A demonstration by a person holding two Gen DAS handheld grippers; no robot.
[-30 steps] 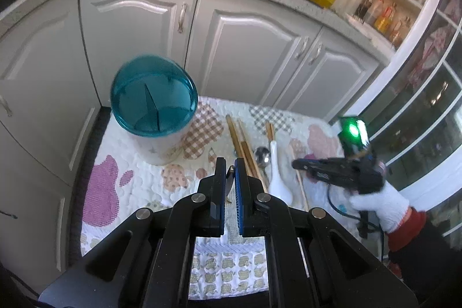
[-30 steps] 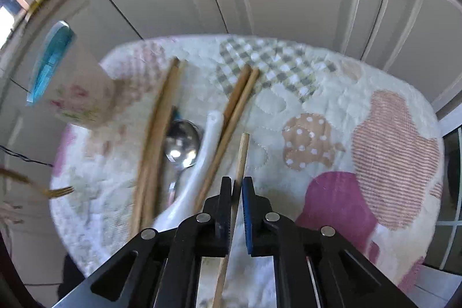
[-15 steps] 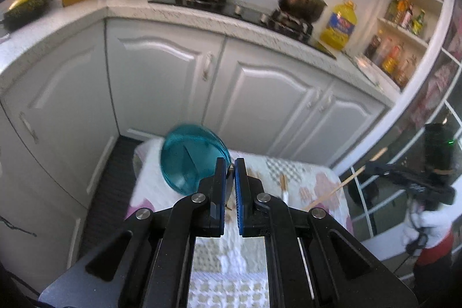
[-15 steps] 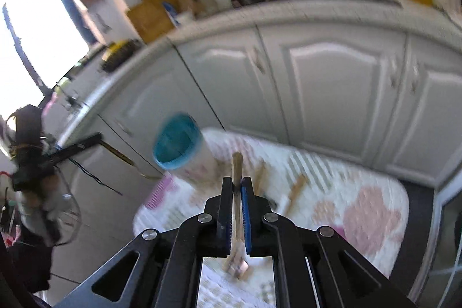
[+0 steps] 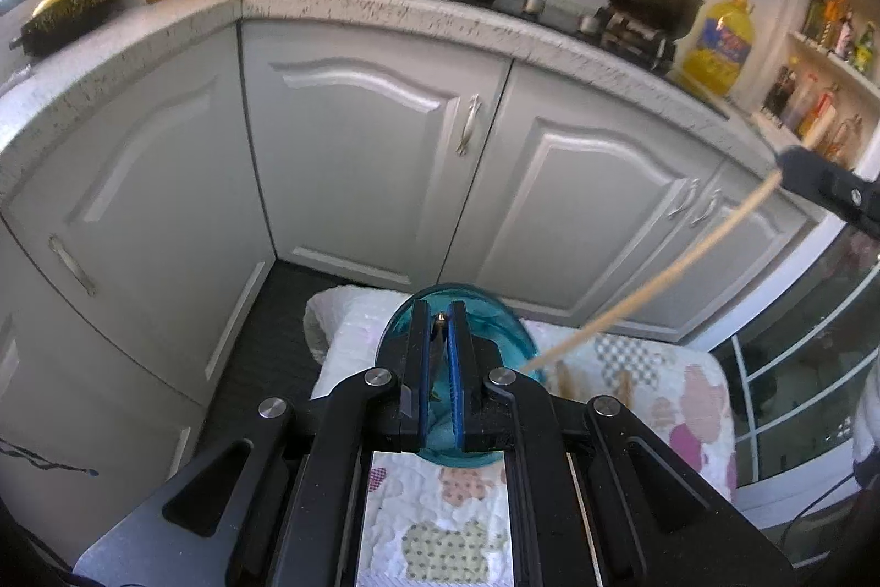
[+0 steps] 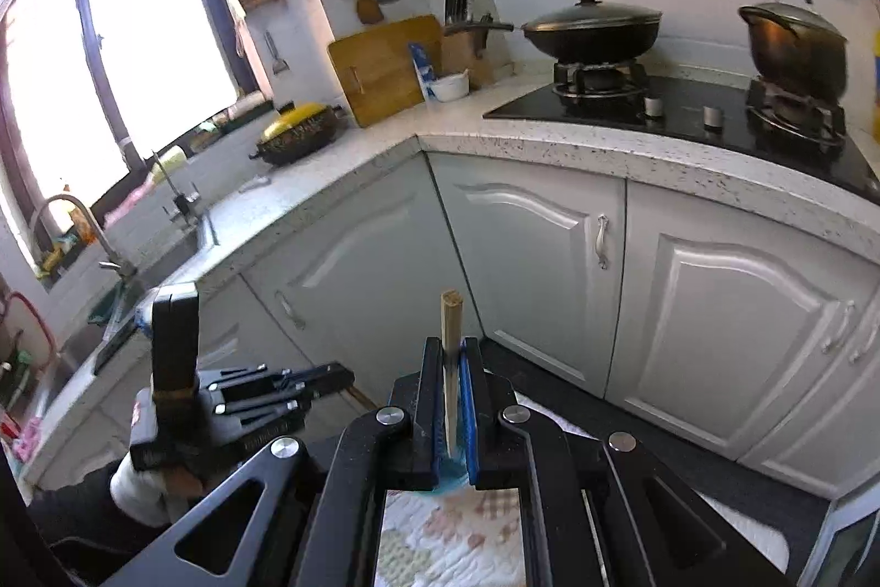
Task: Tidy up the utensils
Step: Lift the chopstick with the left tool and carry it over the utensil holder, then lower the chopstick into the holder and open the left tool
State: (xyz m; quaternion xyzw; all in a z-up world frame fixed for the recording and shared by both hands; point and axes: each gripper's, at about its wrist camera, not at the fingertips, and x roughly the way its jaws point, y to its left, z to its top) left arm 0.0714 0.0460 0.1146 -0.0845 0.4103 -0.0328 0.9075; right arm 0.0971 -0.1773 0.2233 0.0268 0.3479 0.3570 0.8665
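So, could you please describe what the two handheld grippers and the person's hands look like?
Both are black linkage frames with silver pivot bolts and blue pads lining the jaws. That goes for the left gripper and the right gripper alike. In the right wrist view, the left one has a tall black block on top, and the hand on it wears a white glove with a dark sleeve.

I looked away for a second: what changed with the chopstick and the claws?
The right claw lifted the pale wooden chopstick off the patchwork quilted mat, tip now at the teal utensil holder. The left claw stayed shut on a thin metal utensil.
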